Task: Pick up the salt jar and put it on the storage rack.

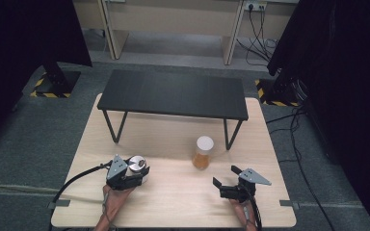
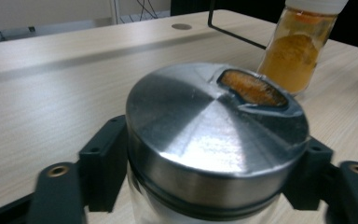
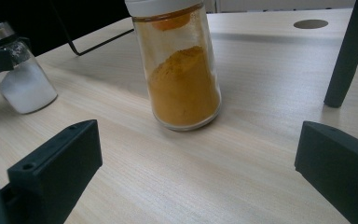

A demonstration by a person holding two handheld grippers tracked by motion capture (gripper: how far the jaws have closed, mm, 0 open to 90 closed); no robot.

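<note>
Left gripper view: our left gripper [image 2: 209,177] pinches a glass shaker [image 2: 214,144] just under its brushed metal lid, white powder visible in its lower half in the right gripper view. It stands near the front left of the pale wooden table [image 1: 173,202]. Our right gripper [image 3: 191,186] hangs spread wide, facing a white-capped jar of orange powder [image 3: 184,65] mid-table. Beyond stands a black metal shelf [image 1: 173,94].

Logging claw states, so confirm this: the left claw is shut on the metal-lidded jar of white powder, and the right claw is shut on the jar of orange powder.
Wrong on the right claw: it is open, jaws spread wide and short of the orange powder jar, as the right gripper view shows. The left claw is indeed shut on the metal-lidded jar.
</note>
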